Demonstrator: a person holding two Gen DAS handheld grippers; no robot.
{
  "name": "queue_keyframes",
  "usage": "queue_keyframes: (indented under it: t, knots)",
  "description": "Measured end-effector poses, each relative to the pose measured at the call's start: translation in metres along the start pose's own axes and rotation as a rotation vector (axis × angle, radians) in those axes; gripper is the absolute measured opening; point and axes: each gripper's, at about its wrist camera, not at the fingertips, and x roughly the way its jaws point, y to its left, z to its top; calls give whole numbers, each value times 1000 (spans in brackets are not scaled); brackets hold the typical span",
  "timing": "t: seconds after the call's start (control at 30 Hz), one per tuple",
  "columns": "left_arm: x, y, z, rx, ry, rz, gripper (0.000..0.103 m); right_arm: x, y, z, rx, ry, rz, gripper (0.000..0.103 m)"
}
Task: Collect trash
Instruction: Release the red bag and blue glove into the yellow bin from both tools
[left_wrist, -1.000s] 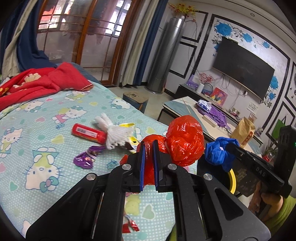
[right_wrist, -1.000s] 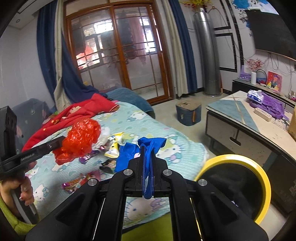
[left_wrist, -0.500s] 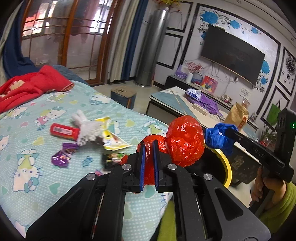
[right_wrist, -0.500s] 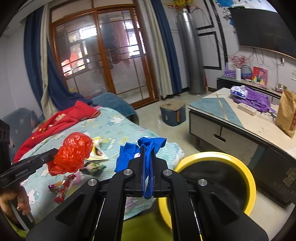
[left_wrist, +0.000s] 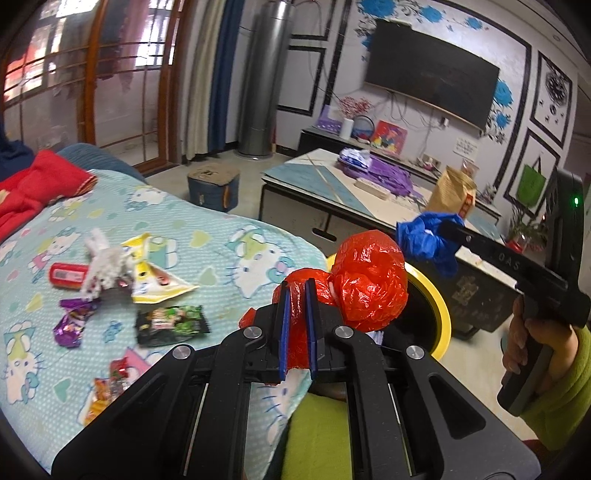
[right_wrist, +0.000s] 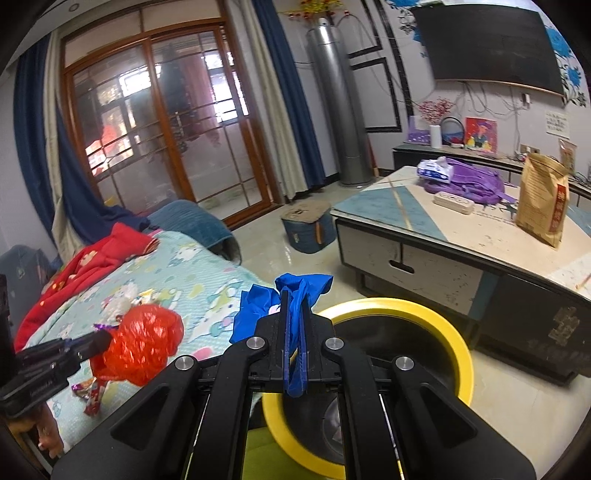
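The left gripper (left_wrist: 296, 295) is clamping a crumpled red plastic bag (left_wrist: 365, 280), its blue pads pressing together on the bag's neck while the bulk is bulging out past the fingertips, at the edge of the bed (left_wrist: 207, 236) and just beside the yellow-rimmed bin (right_wrist: 399, 314). The right gripper (right_wrist: 294, 306) is clamping a blue plastic bag (right_wrist: 258, 310), pinched flat between its pads, and is hanging above the near rim of the bin. On the bed's cartoon-cat sheet, more trash is lying loose: a dark green snack packet (left_wrist: 170, 323), a yellow wrapper (left_wrist: 155, 273), a purple wrapper (left_wrist: 70, 321), a white tassel (left_wrist: 103, 264) and a red tube (left_wrist: 68, 275). Farther off, a brown paper bag (right_wrist: 543, 199) is standing on the desk (right_wrist: 406, 221), near a purple cloth (right_wrist: 469, 181).
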Motion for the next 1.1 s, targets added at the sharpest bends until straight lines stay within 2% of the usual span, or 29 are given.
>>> queue_keyframes:
  t: [0.67,1.1]
  knots:
    - [76,-69,-18,186,147,-72,4,15,-51,-7,83,31,-119,4]
    - [113,-88,-36,233,238,-125,4,36,-73,-19,121,102,-152,4]
